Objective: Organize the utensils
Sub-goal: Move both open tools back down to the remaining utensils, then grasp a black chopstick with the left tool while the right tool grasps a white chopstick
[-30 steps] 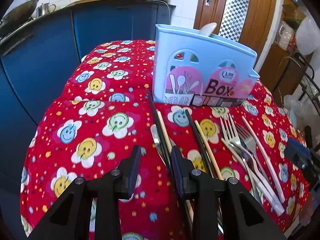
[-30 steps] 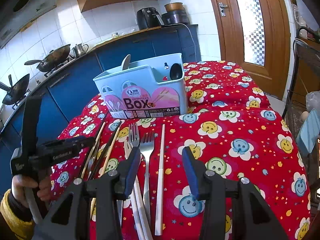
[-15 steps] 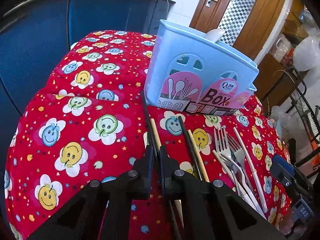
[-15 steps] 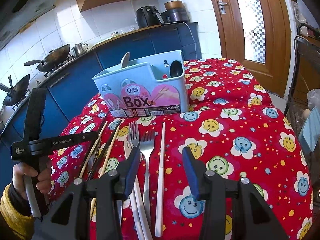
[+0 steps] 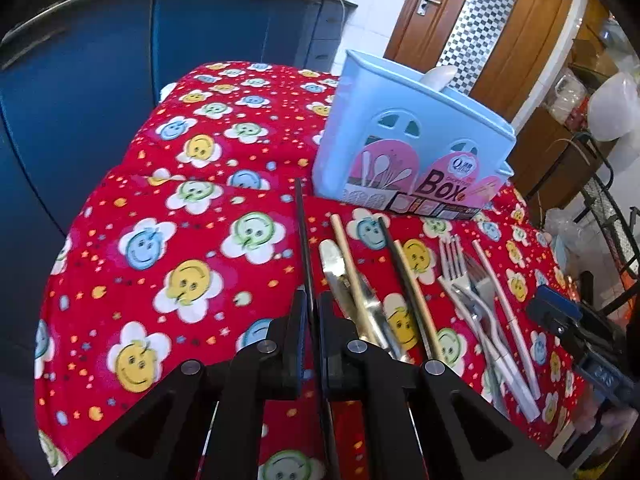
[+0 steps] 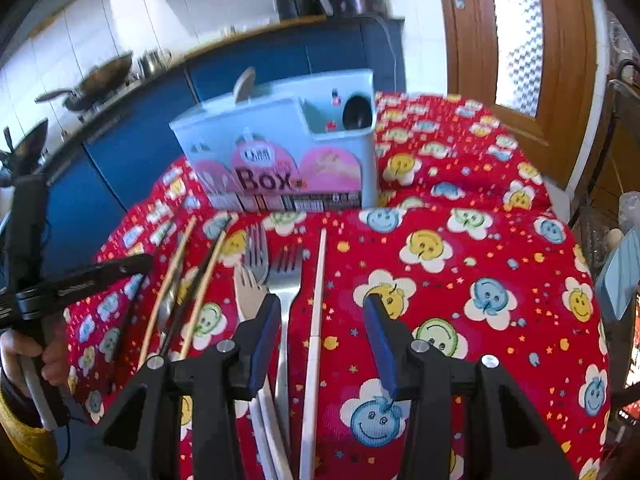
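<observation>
left gripper (image 5: pixel 313 308) just clamped shut on black chopstick (image 5: pixel 303 240), lying on counter left of the other utensils; pickup next, toward blue box (image 5: pixel 404 152); right gripper (image 6: pixel 320 320) spread, empty

Left claw (image 5: pixel 311 312) now (tightly) around black chopstick (image 5: pixel 301 224)

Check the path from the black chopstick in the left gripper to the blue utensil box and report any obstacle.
Nothing visible blocks it. The left gripper is shut on the black chopstick, whose far tip lies beside the blue utensil box; the other utensils lie on the cloth to its right.
</observation>
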